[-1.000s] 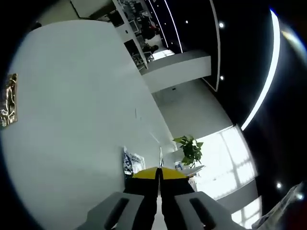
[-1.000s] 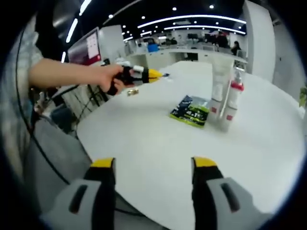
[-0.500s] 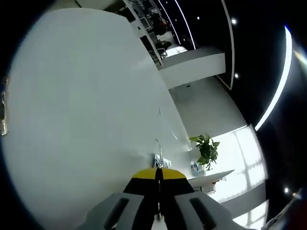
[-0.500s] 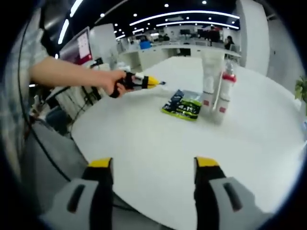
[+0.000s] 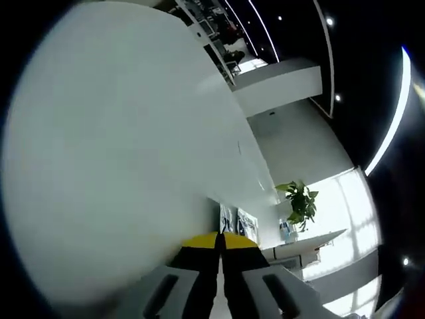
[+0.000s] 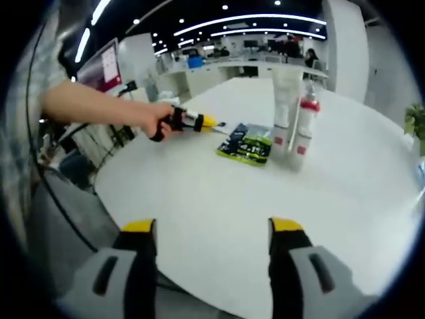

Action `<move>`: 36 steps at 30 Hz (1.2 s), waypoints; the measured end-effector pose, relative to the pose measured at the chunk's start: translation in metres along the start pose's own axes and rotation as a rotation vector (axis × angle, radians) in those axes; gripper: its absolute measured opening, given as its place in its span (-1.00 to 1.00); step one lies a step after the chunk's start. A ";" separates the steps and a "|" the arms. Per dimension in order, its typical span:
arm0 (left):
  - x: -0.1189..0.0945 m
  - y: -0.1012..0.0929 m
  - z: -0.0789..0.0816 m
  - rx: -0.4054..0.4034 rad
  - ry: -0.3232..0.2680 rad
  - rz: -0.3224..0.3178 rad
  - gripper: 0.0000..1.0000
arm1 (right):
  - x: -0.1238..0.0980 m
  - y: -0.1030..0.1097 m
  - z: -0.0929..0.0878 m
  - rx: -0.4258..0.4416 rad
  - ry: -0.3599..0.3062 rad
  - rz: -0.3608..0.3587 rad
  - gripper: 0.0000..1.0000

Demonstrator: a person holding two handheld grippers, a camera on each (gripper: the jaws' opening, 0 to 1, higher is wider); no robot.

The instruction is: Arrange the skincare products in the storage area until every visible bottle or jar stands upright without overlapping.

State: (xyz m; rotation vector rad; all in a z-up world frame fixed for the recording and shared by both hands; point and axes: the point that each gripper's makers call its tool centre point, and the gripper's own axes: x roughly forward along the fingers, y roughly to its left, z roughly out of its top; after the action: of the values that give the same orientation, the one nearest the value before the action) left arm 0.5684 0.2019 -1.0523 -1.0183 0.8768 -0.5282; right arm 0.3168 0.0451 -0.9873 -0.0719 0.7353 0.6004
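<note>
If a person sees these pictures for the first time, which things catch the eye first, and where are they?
In the right gripper view, two upright bottles stand together on the white round table, with a dark flat packet lying beside them. The left gripper, held in a hand, reaches toward that packet with its yellow-tipped jaws together.

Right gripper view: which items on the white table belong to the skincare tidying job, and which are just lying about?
Belongs to the job:
- white tube, upright
- bottle with red cap, upright beside the tube
- left tongs, shut, reaching over the table
- right tongs, open, holding nothing

Lying about:
- flat green-and-dark packet, next to the two containers
- potted plant, beyond the table
</note>
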 end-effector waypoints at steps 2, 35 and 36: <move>-0.002 0.004 0.002 -0.006 -0.011 0.028 -0.99 | 0.000 0.001 0.000 -0.001 -0.001 0.002 0.33; -0.051 -0.010 0.016 0.389 0.056 0.218 -0.40 | -0.003 0.009 0.007 -0.058 -0.033 0.012 0.28; -0.054 -0.008 0.019 0.419 0.055 0.230 -0.27 | -0.003 0.010 0.007 -0.063 -0.034 0.014 0.28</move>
State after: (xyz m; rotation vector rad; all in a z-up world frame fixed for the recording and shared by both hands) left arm 0.5539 0.2477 -1.0198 -0.5169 0.8728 -0.5182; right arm 0.3144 0.0535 -0.9783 -0.1144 0.6848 0.6372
